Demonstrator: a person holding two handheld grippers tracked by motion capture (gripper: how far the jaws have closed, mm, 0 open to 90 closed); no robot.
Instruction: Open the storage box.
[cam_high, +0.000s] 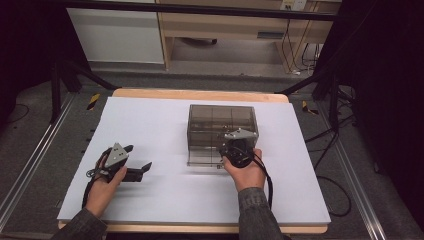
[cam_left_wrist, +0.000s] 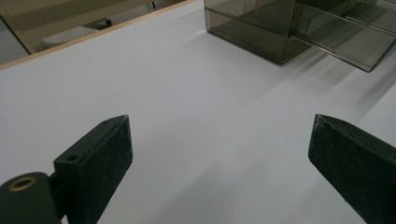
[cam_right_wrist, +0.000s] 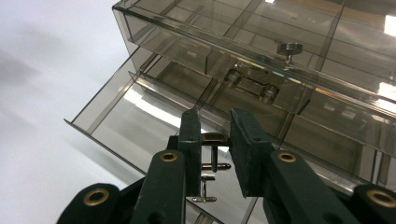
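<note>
One drawer box (cam_high: 222, 131), two hand-held grippers (cam_high: 131, 166) (cam_high: 235, 151).

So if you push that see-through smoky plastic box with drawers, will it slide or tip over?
The smoky clear plastic drawer box would probably slide, since it looks broad, low and flat-bottomed on the smooth white table. It likely feels stiff and light. With its bottom drawer pulled out by the right gripper, a shove might rattle that drawer.

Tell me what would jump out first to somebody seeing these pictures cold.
The smoky see-through drawer box in the middle of the white table draws the eye, its bottom drawer pulled partway out toward the person. The right gripper is closed on that drawer's small metal knob. Off to the left, the left gripper rests on the table with its jaws wide apart and nothing between them.
</note>
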